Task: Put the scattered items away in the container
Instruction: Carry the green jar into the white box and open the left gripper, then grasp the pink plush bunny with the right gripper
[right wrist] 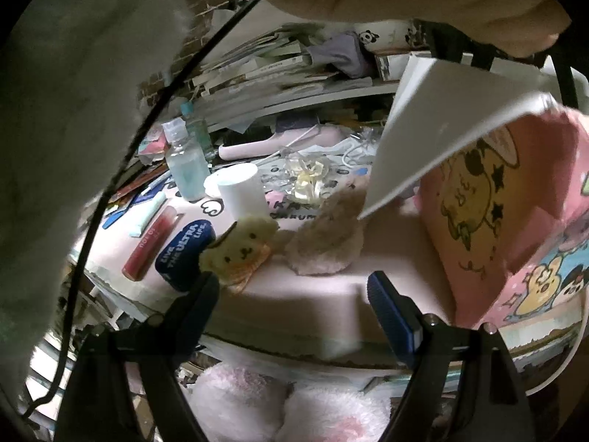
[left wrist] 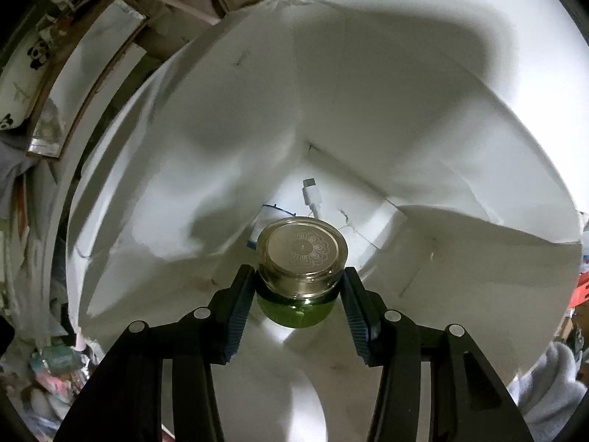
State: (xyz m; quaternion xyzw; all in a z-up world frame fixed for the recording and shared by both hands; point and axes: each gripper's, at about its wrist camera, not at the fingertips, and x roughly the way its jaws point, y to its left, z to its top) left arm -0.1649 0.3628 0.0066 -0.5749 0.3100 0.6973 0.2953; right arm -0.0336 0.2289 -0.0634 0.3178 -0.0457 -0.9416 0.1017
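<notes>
In the left wrist view my left gripper (left wrist: 300, 291) points straight down into a white box (left wrist: 460, 258). It is shut on a small glass jar (left wrist: 302, 258) with green contents, base toward the camera. A white cable plug (left wrist: 311, 193) lies on the box floor beyond the jar. In the right wrist view my right gripper (right wrist: 294, 287) is open over the pink table edge with nothing between its fingers. Ahead lie a yellow dog plush (right wrist: 239, 248), a beige fluffy plush (right wrist: 325, 237), a red tube (right wrist: 151, 245) and a dark blue case (right wrist: 186, 254).
The pink cartoon-printed box (right wrist: 515, 228) with a raised white flap (right wrist: 441, 125) stands at the right. A white cylinder (right wrist: 241, 189), clear bottles (right wrist: 186, 162), a pink device (right wrist: 265, 141) and stacked books (right wrist: 265, 70) crowd the back. A fluffy sleeve (right wrist: 73, 110) fills the left.
</notes>
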